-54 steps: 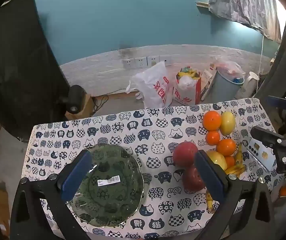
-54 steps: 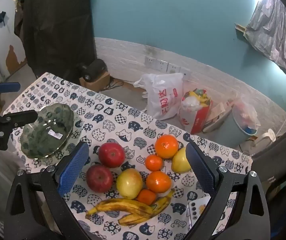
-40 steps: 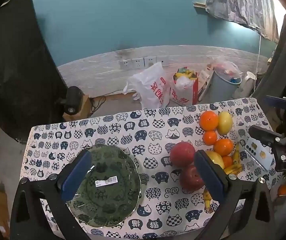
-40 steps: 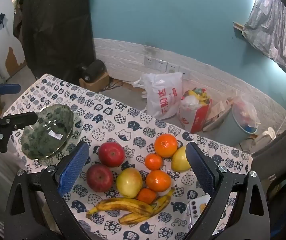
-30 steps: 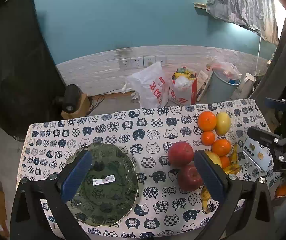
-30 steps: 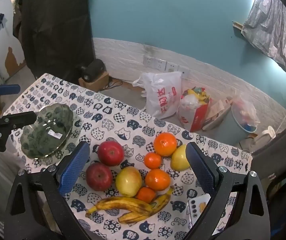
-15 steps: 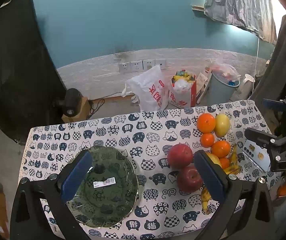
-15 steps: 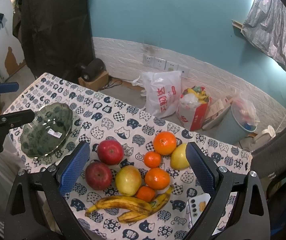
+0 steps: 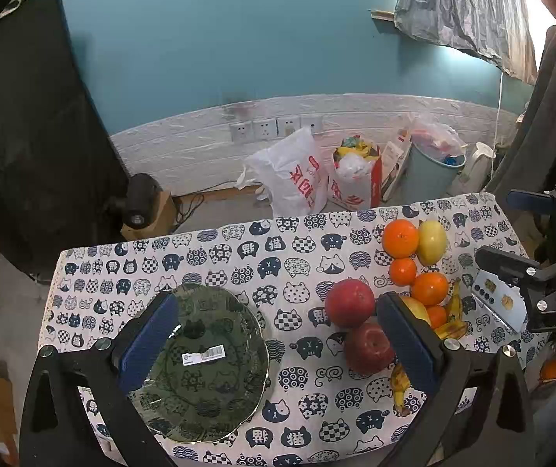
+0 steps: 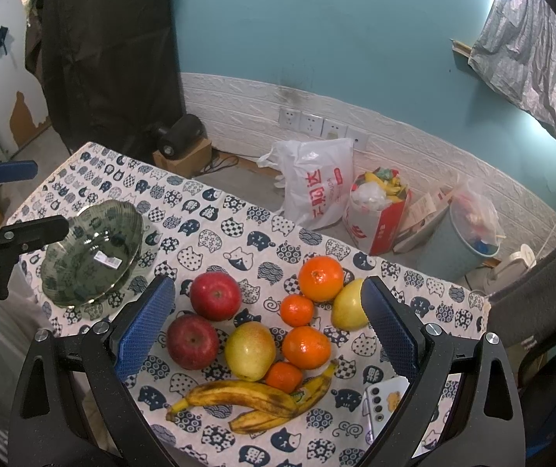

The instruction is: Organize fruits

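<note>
Overhead: we are holding both grippers above the table (image 10: 215,210) with its cat-print cloth.
Left gripper (image 9: 276,336): we are keeping its jaws released, grasping nothing, over the green bowl (image 9: 215,381).
Right gripper (image 10: 266,321): jaws spread wide and empty, we are hanging above the fruit.
Bowl: it is sitting at the left, carrying a white barcode sticker (image 9: 204,355), print too small to read.
Fruit: two red apples (image 10: 215,295), a pear (image 10: 249,350), oranges (image 10: 321,278), a yellow fruit and two bananas (image 10: 239,393) are lying clustered at the right, outside the bowl.
Writing: "DAS" is showing on the right gripper body in the left view; a white bag (image 10: 316,190) on the far floor is bearing red characters.
</note>
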Demonstrator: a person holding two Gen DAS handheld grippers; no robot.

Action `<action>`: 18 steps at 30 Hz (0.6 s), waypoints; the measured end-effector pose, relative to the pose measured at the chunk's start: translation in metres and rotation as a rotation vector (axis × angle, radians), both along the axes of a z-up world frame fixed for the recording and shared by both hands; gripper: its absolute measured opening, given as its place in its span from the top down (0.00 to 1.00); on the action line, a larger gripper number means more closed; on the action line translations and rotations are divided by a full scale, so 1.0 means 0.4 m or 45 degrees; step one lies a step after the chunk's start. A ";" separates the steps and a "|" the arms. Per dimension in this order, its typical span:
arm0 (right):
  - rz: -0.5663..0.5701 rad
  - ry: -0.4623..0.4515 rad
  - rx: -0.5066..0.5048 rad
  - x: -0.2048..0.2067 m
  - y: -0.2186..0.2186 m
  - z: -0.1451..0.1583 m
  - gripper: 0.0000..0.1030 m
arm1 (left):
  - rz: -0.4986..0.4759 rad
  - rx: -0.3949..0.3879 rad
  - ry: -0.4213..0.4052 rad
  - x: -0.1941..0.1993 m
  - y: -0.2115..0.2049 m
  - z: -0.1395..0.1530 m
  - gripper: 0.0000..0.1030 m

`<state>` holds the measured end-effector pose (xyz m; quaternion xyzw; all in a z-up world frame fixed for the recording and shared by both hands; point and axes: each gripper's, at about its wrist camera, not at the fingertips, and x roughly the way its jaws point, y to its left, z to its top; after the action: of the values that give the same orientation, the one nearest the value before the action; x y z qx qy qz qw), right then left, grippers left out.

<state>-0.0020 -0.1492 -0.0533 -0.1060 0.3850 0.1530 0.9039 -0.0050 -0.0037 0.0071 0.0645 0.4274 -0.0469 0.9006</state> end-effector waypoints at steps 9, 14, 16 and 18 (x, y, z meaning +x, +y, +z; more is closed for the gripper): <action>0.000 -0.001 -0.001 -0.001 0.000 0.000 0.07 | -0.001 0.000 0.000 -0.002 -0.001 -0.001 0.00; -0.002 0.000 -0.001 -0.002 -0.001 -0.001 0.07 | 0.000 0.000 0.001 -0.004 -0.003 -0.002 0.00; -0.001 -0.002 -0.002 -0.001 -0.001 0.000 0.07 | 0.001 0.000 0.004 -0.005 -0.003 -0.002 0.00; -0.001 -0.003 -0.004 -0.003 -0.002 -0.001 0.07 | 0.000 0.000 0.003 -0.006 -0.003 -0.004 0.00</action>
<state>-0.0033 -0.1499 -0.0537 -0.1073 0.3843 0.1520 0.9043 -0.0073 -0.0050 0.0056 0.0644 0.4284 -0.0472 0.9000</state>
